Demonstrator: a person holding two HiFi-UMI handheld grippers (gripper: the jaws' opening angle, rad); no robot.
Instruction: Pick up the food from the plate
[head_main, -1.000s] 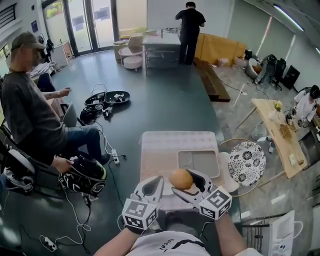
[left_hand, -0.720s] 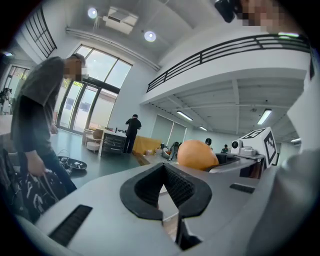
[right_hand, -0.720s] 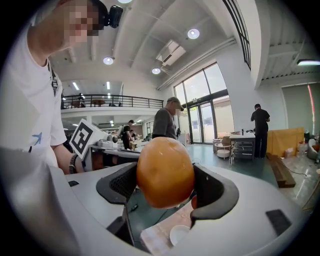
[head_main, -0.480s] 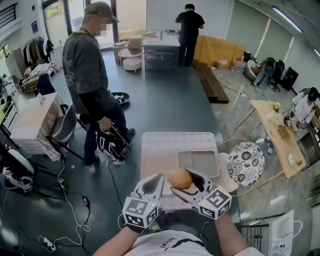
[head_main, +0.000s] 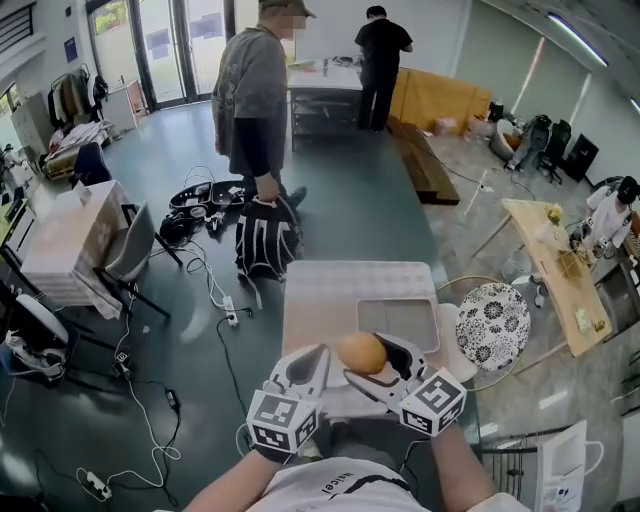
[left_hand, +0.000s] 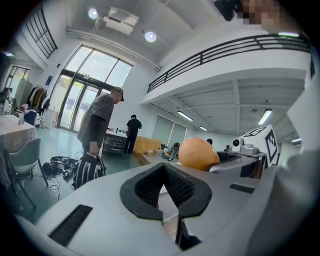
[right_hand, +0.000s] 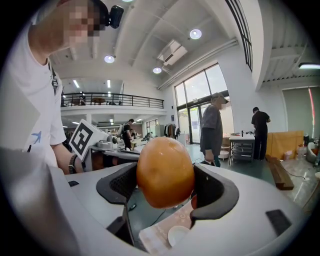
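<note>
Around pale table (head_main: 330, 298), dark green floor (head_main: 345, 205)

Left of the tray (head_main: 398, 325), the tabletop (head_main: 320, 300) lies open; a person (head_main: 252, 100) stands beyond.

food (head_main: 361, 353): underside hidden btw jaws | person (head_main: 252, 110): head-top cut @ top edge (head view)

Person in grey top (head_main: 255, 100): seated at 9 o'clock a second ago, standing at 10 o'clock half a second ago, now upright at 11 o'clock. Black bag (head_main: 262, 238): carried in that person's hand from 8 o'clock to just left of centre.
</note>
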